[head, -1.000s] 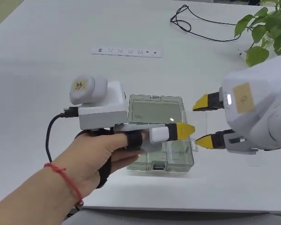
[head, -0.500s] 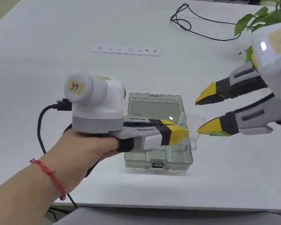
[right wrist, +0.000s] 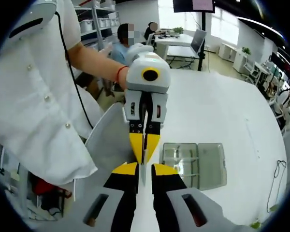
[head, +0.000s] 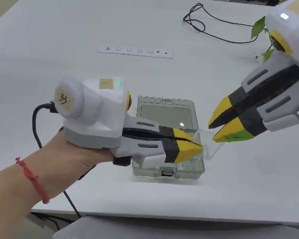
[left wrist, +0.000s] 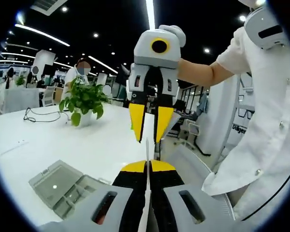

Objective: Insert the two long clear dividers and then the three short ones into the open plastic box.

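1. Head view: your left gripper (head: 195, 148) has its jaws pinched tight on a thin clear divider (head: 205, 135), up in the air over the right side of the open plastic box (head: 164, 113).
2. Your right gripper (head: 215, 131) faces it from the right with its jaws a sliver apart around the divider's edge. I can't tell if they're touching it.
3. The box sits on the white table (head: 65, 50).

Clear, glossy plastic box (head: 165, 115) and thin transparent plastic divider (head: 208, 137) on a smooth, matt white table (head: 65, 79).
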Tool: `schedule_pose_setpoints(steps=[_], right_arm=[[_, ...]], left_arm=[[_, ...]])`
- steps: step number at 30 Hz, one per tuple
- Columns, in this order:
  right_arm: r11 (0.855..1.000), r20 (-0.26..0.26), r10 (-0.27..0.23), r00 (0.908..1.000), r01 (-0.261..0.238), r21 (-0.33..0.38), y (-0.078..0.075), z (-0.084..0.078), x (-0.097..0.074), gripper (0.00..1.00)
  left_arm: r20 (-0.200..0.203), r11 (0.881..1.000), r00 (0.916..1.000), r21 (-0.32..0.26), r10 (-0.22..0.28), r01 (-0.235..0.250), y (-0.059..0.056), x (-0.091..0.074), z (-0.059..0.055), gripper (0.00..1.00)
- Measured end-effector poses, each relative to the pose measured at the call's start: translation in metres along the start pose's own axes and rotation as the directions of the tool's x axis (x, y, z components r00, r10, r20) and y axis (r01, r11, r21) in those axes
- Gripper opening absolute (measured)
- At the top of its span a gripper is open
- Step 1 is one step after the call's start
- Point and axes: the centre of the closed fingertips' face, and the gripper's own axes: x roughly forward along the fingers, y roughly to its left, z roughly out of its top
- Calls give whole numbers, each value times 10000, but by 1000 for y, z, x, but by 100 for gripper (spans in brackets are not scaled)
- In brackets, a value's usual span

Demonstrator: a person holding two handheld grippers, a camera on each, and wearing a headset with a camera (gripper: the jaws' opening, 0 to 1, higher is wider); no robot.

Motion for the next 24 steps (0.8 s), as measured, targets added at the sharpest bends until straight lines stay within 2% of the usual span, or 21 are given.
schedule_pose_setpoints(steps=[7, 24], right_arm=[[9990, -101, 447, 9990, -446, 93, 6, 1, 5, 5], [9986, -102, 516, 9986, -515, 113, 6, 3, 7, 3]], left_arm=[[119, 9996, 9999, 262, -90, 87, -3, 0, 4, 0], [145, 9993, 9999, 378, 41, -47, -2, -2, 5, 0]])
